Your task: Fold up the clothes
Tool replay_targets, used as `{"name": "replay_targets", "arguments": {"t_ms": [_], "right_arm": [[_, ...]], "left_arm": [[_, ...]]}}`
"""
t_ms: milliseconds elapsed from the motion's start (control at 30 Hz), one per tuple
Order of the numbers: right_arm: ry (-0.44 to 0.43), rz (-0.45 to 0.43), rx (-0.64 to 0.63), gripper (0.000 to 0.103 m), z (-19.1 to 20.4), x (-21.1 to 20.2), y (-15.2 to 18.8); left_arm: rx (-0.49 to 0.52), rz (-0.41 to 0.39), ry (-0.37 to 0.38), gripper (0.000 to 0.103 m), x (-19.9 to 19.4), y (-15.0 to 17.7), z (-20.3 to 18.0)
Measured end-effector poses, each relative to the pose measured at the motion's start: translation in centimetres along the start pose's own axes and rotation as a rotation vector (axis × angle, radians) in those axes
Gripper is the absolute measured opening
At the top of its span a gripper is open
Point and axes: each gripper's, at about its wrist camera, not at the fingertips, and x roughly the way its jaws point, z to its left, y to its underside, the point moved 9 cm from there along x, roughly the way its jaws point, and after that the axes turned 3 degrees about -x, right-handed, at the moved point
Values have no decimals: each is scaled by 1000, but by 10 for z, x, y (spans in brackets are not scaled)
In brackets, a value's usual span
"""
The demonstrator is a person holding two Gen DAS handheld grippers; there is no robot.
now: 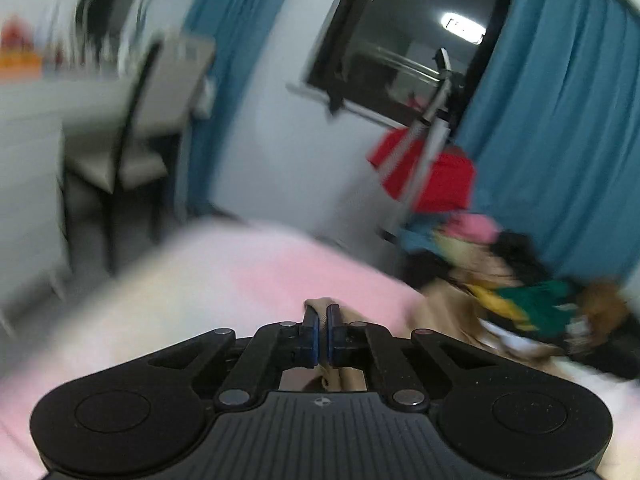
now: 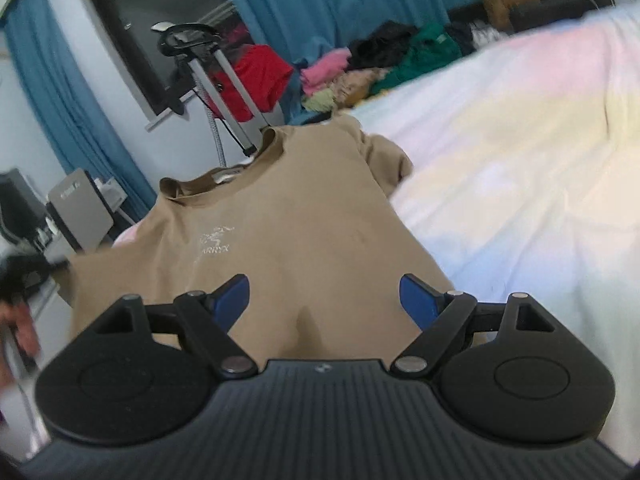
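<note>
A tan T-shirt (image 2: 288,216) with a small white chest logo lies face up on the pale pastel bedsheet (image 2: 520,160), collar pointing away. My right gripper (image 2: 324,300) hovers open over its lower part, blue fingers (image 2: 232,300) spread wide with nothing between them. In the blurred left wrist view, my left gripper (image 1: 323,334) is shut on a fold of the tan T-shirt (image 1: 320,304), which also bunches beneath the jaws. The rest of the shirt trails to the right there.
A heap of mixed clothes (image 2: 384,64) lies at the far end of the bed, also seen as the clothes heap (image 1: 520,292). A garment steamer stand (image 2: 216,80) with red fabric (image 2: 256,76) stands by the window. A chair (image 1: 156,120), blue curtains (image 1: 560,120).
</note>
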Motion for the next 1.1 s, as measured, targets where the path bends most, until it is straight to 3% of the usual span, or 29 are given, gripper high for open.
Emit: {"name": "replay_targets", "arguments": {"t_ms": [67,133,167,300,367,533,600,700,867,967,1100], "right_arm": [[14,-19,-30,84,2,0,-2],[13,-20,-46,84,3,0,-1],[13,-20,-54,84,3,1,-1],[12,-23,-86,84,5,2,1],[9,-26,-103,84,6,1,2],[-20,-63,-120,84,13,-15,-4],[-33,-71,-122,84,16,-24,-5],[-63,-74,-127,84,21,-40,-4],[-91,-70,-151,84,29,-75,3],[-112,-51,-176,84,37,-96,10],[-142,-19,-220,84,50,-117,22]], "left_arm": [[105,-32,-119,4,9,-16,-5],[147,-43,-208,7,19,-17,-8],[127,-22,-211,9,24,-12,-9],[14,82,-186,38,14,21,-2],[-48,128,-111,39,-18,40,6],[-131,200,146,62,-135,87,21],[-161,203,253,67,-192,110,28],[-216,271,361,68,-252,147,38],[-218,478,382,69,-306,198,45],[-97,486,334,69,-323,206,44],[-14,549,387,69,-334,220,36]]}}
